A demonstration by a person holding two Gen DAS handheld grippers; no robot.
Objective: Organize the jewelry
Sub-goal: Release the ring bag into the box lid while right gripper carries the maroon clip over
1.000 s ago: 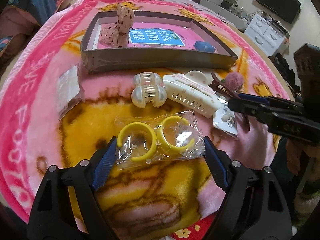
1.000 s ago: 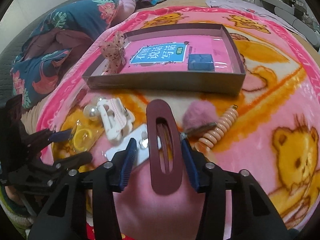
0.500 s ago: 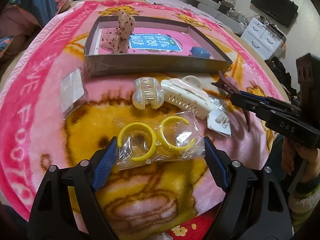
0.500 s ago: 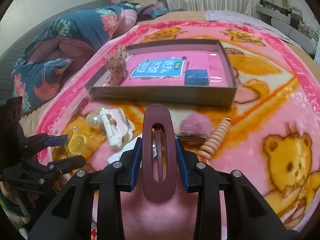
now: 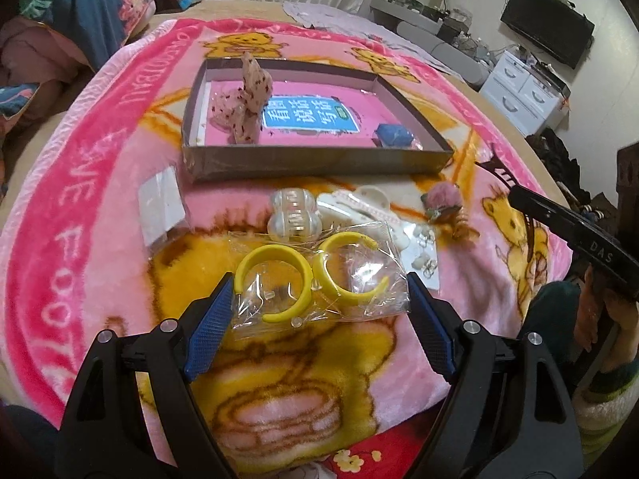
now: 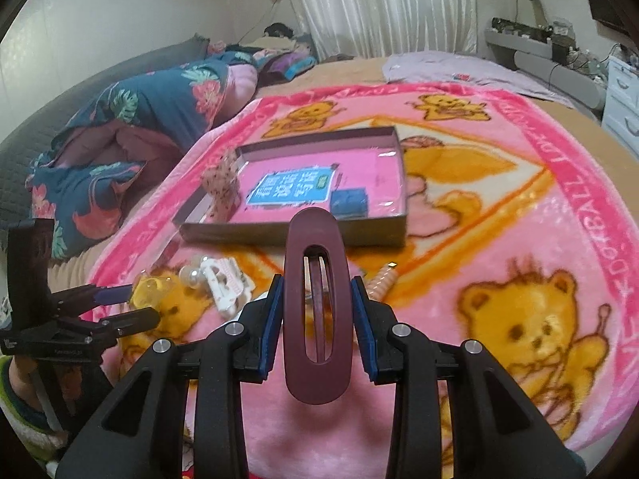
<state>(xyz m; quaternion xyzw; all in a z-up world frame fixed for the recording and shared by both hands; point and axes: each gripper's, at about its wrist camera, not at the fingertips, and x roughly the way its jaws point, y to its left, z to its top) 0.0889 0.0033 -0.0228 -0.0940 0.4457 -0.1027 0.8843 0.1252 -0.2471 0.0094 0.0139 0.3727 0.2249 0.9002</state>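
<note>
**Gripping a maroon hair clip above the blanket**

Running lengthwise along the right gripper [image 6: 317, 315], the long oval hair clip [image 6: 317, 311] points away from the camera toward the box, one rounded end nearest the lens, the other overlapping the box's front wall in the view. The blue pads are clamped on its two long sides. The clip is smooth, matte maroon, with a narrow slot down its middle.

The left gripper [image 5: 319, 307] has its fingers well apart, one on each side of a crinkled clear bag [image 5: 319, 279] holding two yellow C-shaped hoops; whether the pads touch the bag cannot be told.

The shallow grey cardboard box [image 5: 315, 165] sits on a fuzzy pink blanket [image 6: 519, 207] printed with bears. Inside it are a speckled fabric bow [image 5: 249, 107] at the left, a small blue block [image 5: 393, 135] at the right, and a blue label with white characters between them.

Between bag and box lie a pearly claw clip [image 5: 293, 219], a white claw clip [image 5: 359, 205] and a pink pompom [image 5: 443, 195].
</note>
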